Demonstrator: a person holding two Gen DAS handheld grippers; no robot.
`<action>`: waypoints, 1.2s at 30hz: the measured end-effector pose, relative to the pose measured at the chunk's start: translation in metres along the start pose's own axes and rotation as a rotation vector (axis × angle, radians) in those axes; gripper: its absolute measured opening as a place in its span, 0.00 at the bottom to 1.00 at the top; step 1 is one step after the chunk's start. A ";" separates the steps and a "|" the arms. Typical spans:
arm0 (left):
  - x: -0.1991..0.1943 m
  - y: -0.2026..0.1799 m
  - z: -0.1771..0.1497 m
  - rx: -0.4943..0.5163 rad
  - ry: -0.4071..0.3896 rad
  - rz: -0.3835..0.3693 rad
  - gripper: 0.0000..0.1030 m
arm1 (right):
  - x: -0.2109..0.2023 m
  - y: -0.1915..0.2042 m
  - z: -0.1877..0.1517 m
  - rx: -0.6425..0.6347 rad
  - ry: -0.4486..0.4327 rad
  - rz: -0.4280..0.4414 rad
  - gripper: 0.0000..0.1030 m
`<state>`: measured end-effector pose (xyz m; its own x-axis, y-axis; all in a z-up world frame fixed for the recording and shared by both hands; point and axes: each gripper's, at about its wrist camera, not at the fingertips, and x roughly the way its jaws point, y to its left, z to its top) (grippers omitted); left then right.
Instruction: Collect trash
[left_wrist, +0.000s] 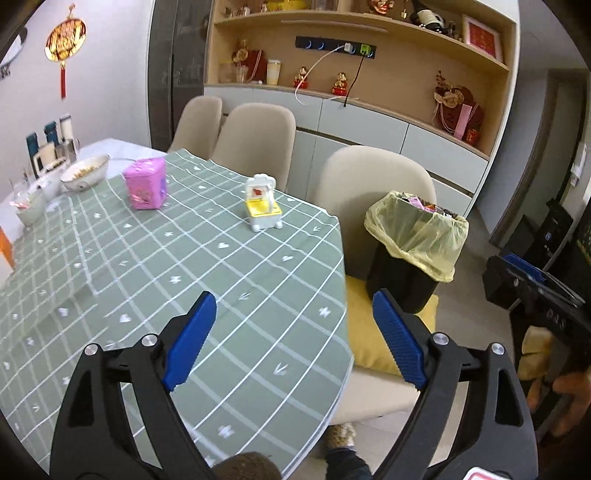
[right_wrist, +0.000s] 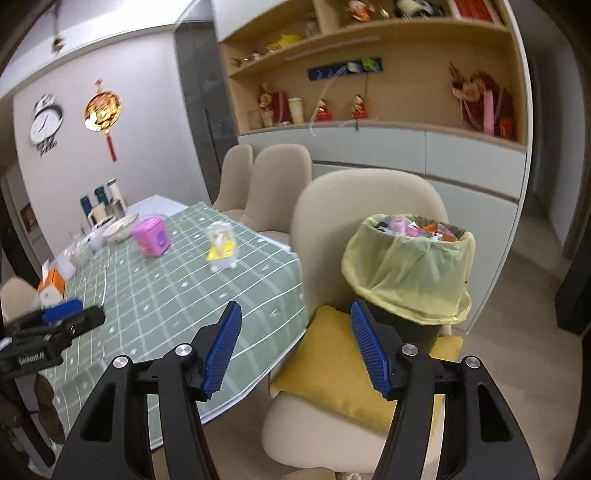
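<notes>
Trash bin (left_wrist: 413, 251) with its yellow liner sits on the chair cushion (left_wrist: 373, 332) beside your counter (left_wrist: 221, 280); left gripper (left_wrist: 293, 338) fingers spread, empty. Right wrist view: right gripper (right_wrist: 295, 347) fingers also apart, holding nothing, bin (right_wrist: 410, 273) full.

My left cam looks down over table (left_wrist: 207, 258), right cam nearer the bin (right_wrist: 410, 273), both share table, bin, chair (right_wrist: 369, 199).
</notes>
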<state>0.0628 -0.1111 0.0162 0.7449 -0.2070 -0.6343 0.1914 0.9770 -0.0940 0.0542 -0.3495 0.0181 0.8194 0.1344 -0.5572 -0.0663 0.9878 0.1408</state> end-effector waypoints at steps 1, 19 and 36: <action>-0.005 0.001 -0.003 0.006 -0.007 0.008 0.80 | -0.006 0.010 -0.005 -0.012 -0.003 0.004 0.57; -0.093 0.020 -0.026 0.015 -0.173 0.167 0.80 | -0.065 0.091 -0.036 -0.052 -0.067 0.045 0.57; -0.100 0.022 -0.027 0.026 -0.195 0.154 0.80 | -0.073 0.100 -0.037 -0.058 -0.087 0.005 0.57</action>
<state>-0.0250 -0.0676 0.0568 0.8754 -0.0645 -0.4791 0.0806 0.9967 0.0131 -0.0335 -0.2578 0.0425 0.8650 0.1346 -0.4833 -0.1012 0.9904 0.0947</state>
